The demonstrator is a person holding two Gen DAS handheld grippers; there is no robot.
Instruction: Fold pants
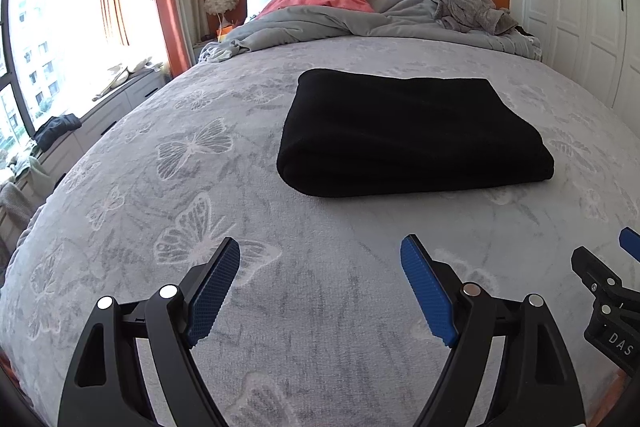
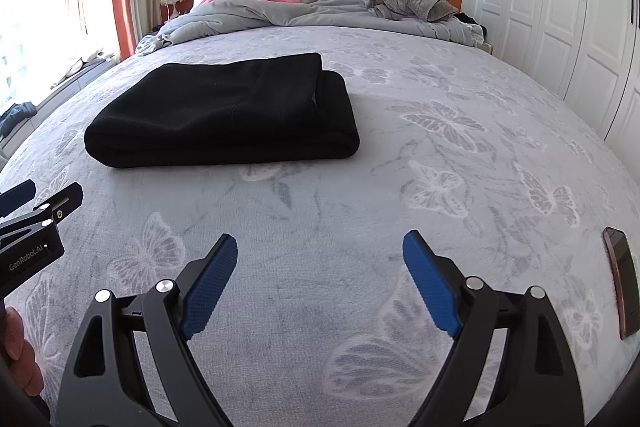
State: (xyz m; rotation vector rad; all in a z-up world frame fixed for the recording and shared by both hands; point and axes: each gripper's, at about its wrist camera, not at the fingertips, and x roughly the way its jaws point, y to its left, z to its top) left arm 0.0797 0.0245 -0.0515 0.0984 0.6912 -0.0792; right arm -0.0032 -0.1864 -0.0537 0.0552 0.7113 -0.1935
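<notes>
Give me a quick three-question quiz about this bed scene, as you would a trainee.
1. True or false: the black pants lie folded on the bed.
2. Are the left gripper and right gripper open or shut?
3. What lies at the bed's right edge? A) phone B) a book C) a cup

Key: 1 true; 2 both open, holding nothing; 3 A.

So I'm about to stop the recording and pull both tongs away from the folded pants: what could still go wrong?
The black pants lie folded, but the layers at their right end are offset and loose, so a brush from the open right tongs might undo them. A phone lies on the bedspread to the right, which a sideways pull-back could knock. The left tongs are open and well clear.
</notes>
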